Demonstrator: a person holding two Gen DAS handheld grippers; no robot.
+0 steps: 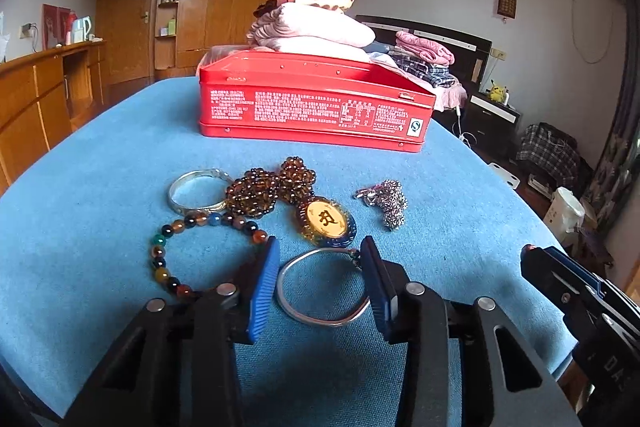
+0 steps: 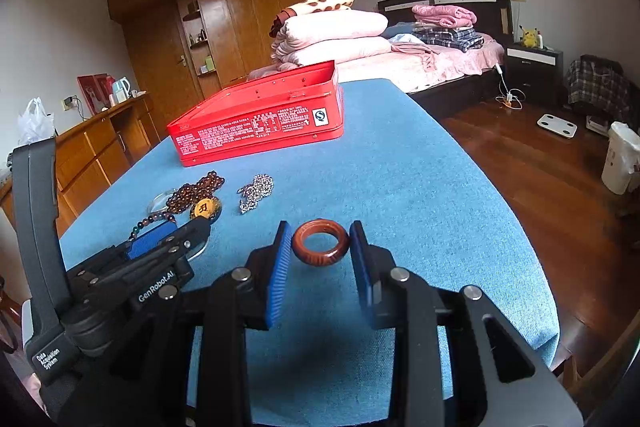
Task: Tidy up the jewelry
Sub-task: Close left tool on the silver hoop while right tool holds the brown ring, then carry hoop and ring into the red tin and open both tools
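Jewelry: plain silver bangle (image 1: 320, 287) flat on blue cloth (image 1: 120, 187) between left gripper (image 1: 320, 259) pads, right pad touching rim, left pad apart, not clamped. Brown wooden ring (image 2: 320, 242) pinched in right gripper (image 2: 320, 247). Red tin (image 1: 316, 103) beyond both.

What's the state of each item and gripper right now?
red tin: lid off, open
silver bangle: flat on cloth, between left gripper fingers
wooden ring: gripped by right gripper
beaded bracelet: loose on cloth
chain: heaped
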